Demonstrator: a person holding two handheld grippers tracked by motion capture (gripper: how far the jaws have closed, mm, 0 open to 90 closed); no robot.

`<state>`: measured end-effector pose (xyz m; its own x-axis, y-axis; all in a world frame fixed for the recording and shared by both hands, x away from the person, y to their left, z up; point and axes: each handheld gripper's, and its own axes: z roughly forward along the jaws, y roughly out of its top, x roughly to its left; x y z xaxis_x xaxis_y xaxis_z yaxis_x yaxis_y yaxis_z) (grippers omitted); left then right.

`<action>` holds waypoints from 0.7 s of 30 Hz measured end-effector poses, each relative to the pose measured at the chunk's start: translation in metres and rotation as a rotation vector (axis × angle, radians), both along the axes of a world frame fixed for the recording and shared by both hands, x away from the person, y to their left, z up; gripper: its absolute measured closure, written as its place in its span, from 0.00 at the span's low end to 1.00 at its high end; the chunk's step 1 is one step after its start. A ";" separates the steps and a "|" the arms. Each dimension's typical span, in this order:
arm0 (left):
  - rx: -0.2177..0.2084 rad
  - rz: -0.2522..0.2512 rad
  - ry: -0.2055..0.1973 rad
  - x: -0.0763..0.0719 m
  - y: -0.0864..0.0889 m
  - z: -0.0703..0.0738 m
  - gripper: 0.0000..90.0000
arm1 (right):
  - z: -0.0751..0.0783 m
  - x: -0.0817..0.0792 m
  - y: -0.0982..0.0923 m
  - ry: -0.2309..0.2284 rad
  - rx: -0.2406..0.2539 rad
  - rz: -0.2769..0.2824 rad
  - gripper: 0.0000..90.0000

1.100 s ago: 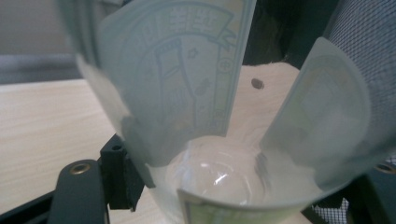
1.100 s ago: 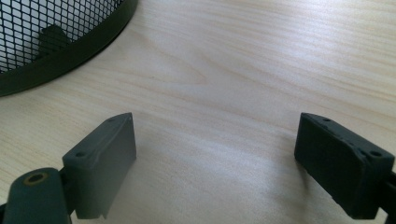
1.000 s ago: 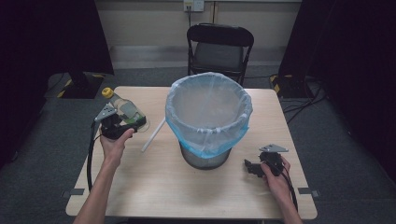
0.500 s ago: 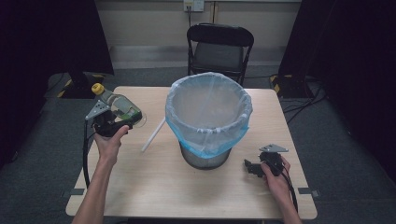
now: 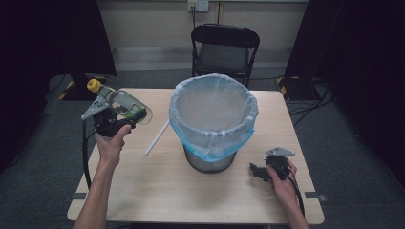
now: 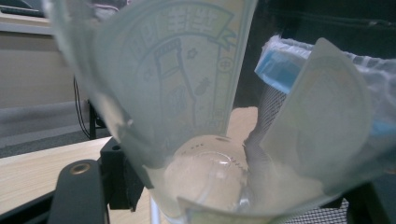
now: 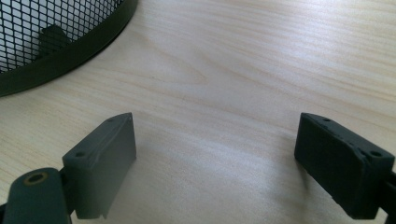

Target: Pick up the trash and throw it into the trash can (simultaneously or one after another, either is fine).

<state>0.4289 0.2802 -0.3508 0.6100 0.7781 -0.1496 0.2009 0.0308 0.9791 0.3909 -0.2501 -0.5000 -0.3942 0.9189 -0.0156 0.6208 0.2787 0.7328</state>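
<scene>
- High view: the left gripper is lifted above the left part of the wooden table, and its jaws are clamped around an empty clear plastic bottle with a yellow cap. The bottle lies almost level in the grip, with the cap toward the far left and the bottom toward the bin.
- The mesh waste bin, lined with a pale blue plastic bag, stands in the middle of the table. A white straw lies on the table between the left hand and the bin.
- The right gripper rests on the table near the right side of the bin and holds nothing.
- Left gripper view: the bottle is very close between the jaws, and its label is seen from behind. The bag rim of the bin is to the right, near.
- Right gripper view: the two jaws stand well apart over bare wood, and the dark mesh base of the bin is at the far left.
- My judgement: the step in hand is to carry the bottle to the bin. Next, the bottle must go right, over the rim, and only then should the jaws open.
</scene>
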 end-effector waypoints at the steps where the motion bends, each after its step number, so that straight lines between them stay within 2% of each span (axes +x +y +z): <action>1: -0.006 0.002 0.003 0.000 -0.001 0.002 0.31 | 0.000 0.000 0.000 0.000 0.000 0.000 0.13; 3: -0.032 -0.023 0.007 -0.001 -0.002 0.004 0.31 | 0.000 0.000 0.000 0.000 0.000 0.000 0.13; 6: -0.022 -0.025 -0.001 -0.005 -0.004 0.010 0.31 | 0.000 0.000 0.000 0.000 0.000 0.000 0.13; 11: -0.051 -0.039 -0.010 -0.007 -0.004 0.015 0.31 | 0.000 0.000 0.000 0.000 0.000 0.000 0.13; 14: -0.039 -0.039 -0.011 -0.008 -0.005 0.018 0.31 | 0.000 0.000 0.000 0.000 0.000 0.000 0.13; 15: -0.026 -0.046 -0.025 -0.009 -0.005 0.019 0.31 | 0.000 0.000 0.000 0.000 0.000 0.001 0.13; 18: -0.053 -0.062 -0.028 -0.010 -0.005 0.023 0.31 | 0.000 0.000 0.000 0.000 0.000 0.000 0.13; 21: -0.044 -0.065 -0.048 -0.011 -0.007 0.030 0.31 | 0.000 0.000 0.000 0.000 0.000 0.000 0.13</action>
